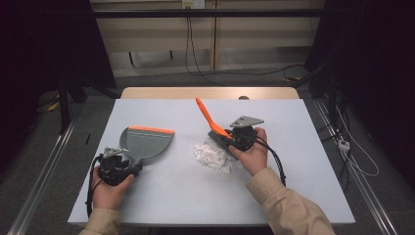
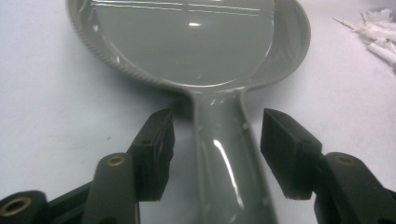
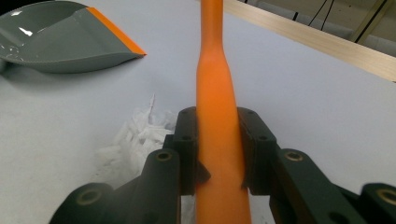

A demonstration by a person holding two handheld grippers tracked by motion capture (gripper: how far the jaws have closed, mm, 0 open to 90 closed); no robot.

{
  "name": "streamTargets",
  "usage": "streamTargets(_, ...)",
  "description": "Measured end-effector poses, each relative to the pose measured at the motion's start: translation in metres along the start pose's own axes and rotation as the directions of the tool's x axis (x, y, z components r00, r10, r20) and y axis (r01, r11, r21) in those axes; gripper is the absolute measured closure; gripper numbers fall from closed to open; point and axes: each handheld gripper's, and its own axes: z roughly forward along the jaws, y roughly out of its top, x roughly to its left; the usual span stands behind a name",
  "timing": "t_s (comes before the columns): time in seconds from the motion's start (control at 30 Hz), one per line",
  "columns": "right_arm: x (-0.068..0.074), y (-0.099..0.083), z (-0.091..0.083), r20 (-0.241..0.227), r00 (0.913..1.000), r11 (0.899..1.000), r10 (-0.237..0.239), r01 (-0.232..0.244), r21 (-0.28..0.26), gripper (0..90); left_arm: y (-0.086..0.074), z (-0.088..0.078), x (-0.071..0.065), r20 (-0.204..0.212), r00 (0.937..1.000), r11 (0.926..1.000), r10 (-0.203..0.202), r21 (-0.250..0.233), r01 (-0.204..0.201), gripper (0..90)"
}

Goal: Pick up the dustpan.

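Two claws: right claw pinches orange brush handle, left claw spread around grey dustpan handle

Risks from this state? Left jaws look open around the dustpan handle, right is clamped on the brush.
1. The left gripper stands open astride the dustpan handle without touching it; if sweeping starts before it shuts, the pan may slide away.
2. The paper scraps lie apart from the pan's orange lip, so loose bits could scatter on the way.
3. The right gripper holds the orange brush by its smooth handle; it might twist under load.

High overview, two close views (dustpan shared)
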Motion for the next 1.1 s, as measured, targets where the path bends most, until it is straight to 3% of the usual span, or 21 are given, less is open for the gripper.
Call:
streamTargets(0.07, 0.000, 0.000, 0.001, 0.000, 1.0000, 1.000, 0.000, 0.000, -0.002, 71.5, 0.002, 0.005, -0.001, -0.001, 1.0000, 0.9999, 0.006, 0.011, -0.006, 46.8)
streamTargets(0.13, 0.000, 0.000, 0.001, -0.001, 1.0000, 1.000, -0.004, 0.004, -0.001, 71.5, 0.003, 0.007, -0.001, -0.004, 0.9998, 0.9995, 0.020, 0.025, -0.020, 60.4)
streamTargets(0.2, -0.001, 0.000, 0.000, 0.000, 1.0000, 1.000, -0.001, 0.001, -0.005, 71.5, 0.003, 0.007, 0.002, -0.007, 0.9996, 0.9994, 0.026, 0.024, -0.026, 61.8)
streamTargets(0.37, -0.004, 0.002, -0.004, 0.008, 1.0000, 1.000, 0.001, -0.001, -0.014, 71.5, 0.003, 0.002, 0.012, 0.035, 0.9974, 0.9980, 0.062, 0.013, -0.062, 62.5)
streamTargets(0.57, -0.009, 0.006, -0.008, 0.019, 0.9998, 1.000, 0.002, -0.001, -0.028, 71.5, 0.002, -0.011, 0.018, 0.088, 0.9883, 0.9922, 0.125, -0.001, -0.125, 62.8)
streamTargets(0.67, -0.012, 0.009, -0.008, 0.023, 0.9997, 1.000, 0.004, -0.003, -0.030, 71.5, 0.002, -0.019, 0.014, 0.144, 0.9757, 0.9861, 0.165, -0.010, -0.166, 62.8)
streamTargets(0.73, -0.014, 0.011, -0.008, 0.022, 0.9997, 0.999, 0.006, -0.006, -0.033, 71.5, 0.003, -0.024, 0.009, 0.180, 0.9595, 0.9755, 0.217, -0.004, -0.220, 62.8)
streamTargets(0.8, -0.016, 0.011, -0.008, 0.027, 0.9996, 1.000, 0.008, -0.007, -0.031, 71.5, 0.003, -0.026, 0.003, 0.216, 0.9470, 0.9696, 0.238, 0.005, -0.244, 62.8)
streamTargets(0.83, -0.017, 0.012, -0.008, 0.024, 0.9997, 1.000, 0.008, -0.008, -0.030, 71.6, 0.002, -0.026, 0.000, 0.242, 0.9367, 0.9643, 0.253, 0.014, -0.265, 62.7)
streamTargets(0.87, -0.018, 0.012, -0.008, 0.025, 0.9996, 0.999, 0.013, -0.012, -0.032, 71.5, 0.002, -0.026, -0.003, 0.245, 0.9362, 0.9645, 0.252, 0.016, -0.264, 62.7)
streamTargets(0.97, -0.020, 0.012, -0.009, 0.028, 0.9995, 0.999, 0.016, -0.015, -0.036, 71.5, 0.000, -0.026, -0.005, 0.294, 0.9163, 0.9551, 0.272, 0.033, -0.294, 62.7)
streamTargets(1.1, -0.023, 0.012, -0.012, 0.036, 0.9993, 0.999, 0.014, -0.013, -0.033, 71.5, -0.002, -0.029, -0.007, 0.319, 0.8976, 0.9423, 0.304, 0.038, -0.333, 62.7)
